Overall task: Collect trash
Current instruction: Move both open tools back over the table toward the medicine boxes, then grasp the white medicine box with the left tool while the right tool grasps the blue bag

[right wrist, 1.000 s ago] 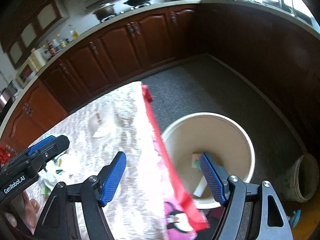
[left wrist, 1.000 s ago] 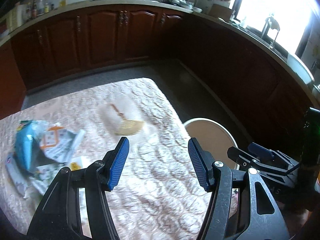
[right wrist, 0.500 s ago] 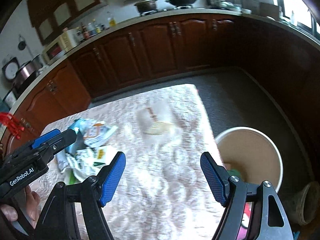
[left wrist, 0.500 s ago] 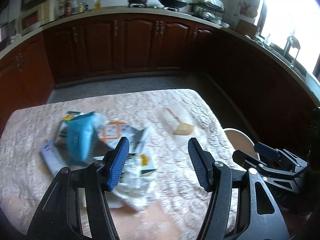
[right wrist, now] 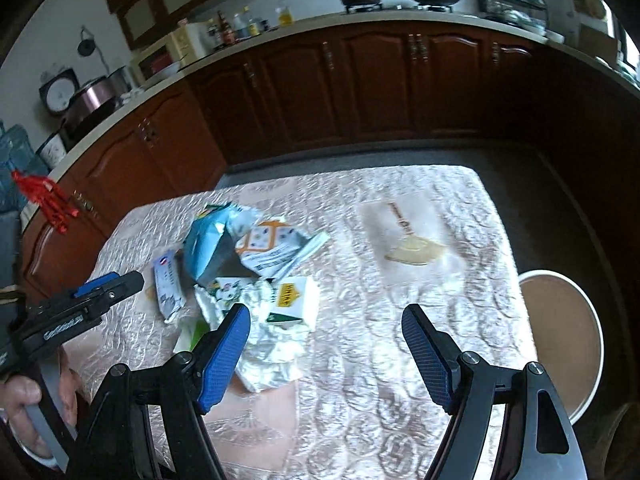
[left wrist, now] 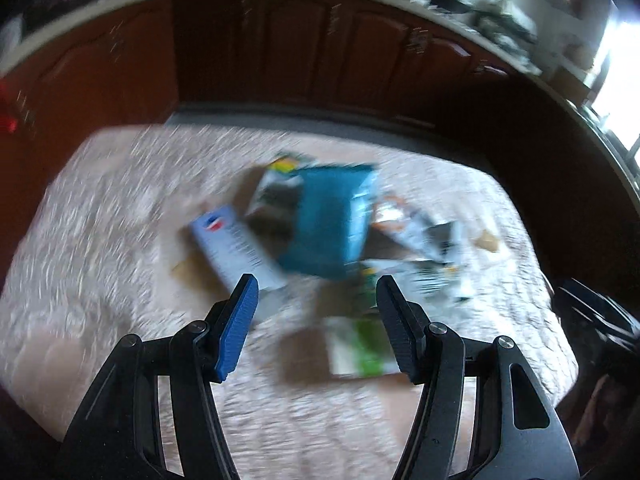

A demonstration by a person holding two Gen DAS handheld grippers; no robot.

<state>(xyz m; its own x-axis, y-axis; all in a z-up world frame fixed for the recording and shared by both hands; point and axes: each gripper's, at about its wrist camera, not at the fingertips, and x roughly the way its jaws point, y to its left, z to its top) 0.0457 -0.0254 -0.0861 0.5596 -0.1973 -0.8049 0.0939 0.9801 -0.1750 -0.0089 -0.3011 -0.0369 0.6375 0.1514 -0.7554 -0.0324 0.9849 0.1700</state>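
Note:
A heap of trash lies on the patterned tablecloth point(right wrist: 400, 360): a blue bag point(left wrist: 332, 220) point(right wrist: 204, 240), a pale blue-white packet point(left wrist: 236, 252) point(right wrist: 168, 284), printed wrappers point(right wrist: 276, 252), a small white carton point(right wrist: 296, 300) and crumpled white plastic point(right wrist: 276, 352). A clear bag with a tan piece inside point(right wrist: 412, 248) lies apart to the right. My left gripper point(left wrist: 316, 320) is open and empty, just short of the heap; it also shows in the right wrist view point(right wrist: 108, 288). My right gripper point(right wrist: 326, 350) is open and empty above the table, right of the heap.
A cream trash bucket point(right wrist: 568, 344) stands on the floor beside the table's right edge. Dark wooden cabinets point(right wrist: 360, 88) run along the far and right sides, with a counter holding pots and bottles. Grey floor lies between table and cabinets. The left wrist view is motion-blurred.
Both grippers have swung left, away from the bucket and toward the heap. The left gripper has come closer to the blue bag. Both stay open.

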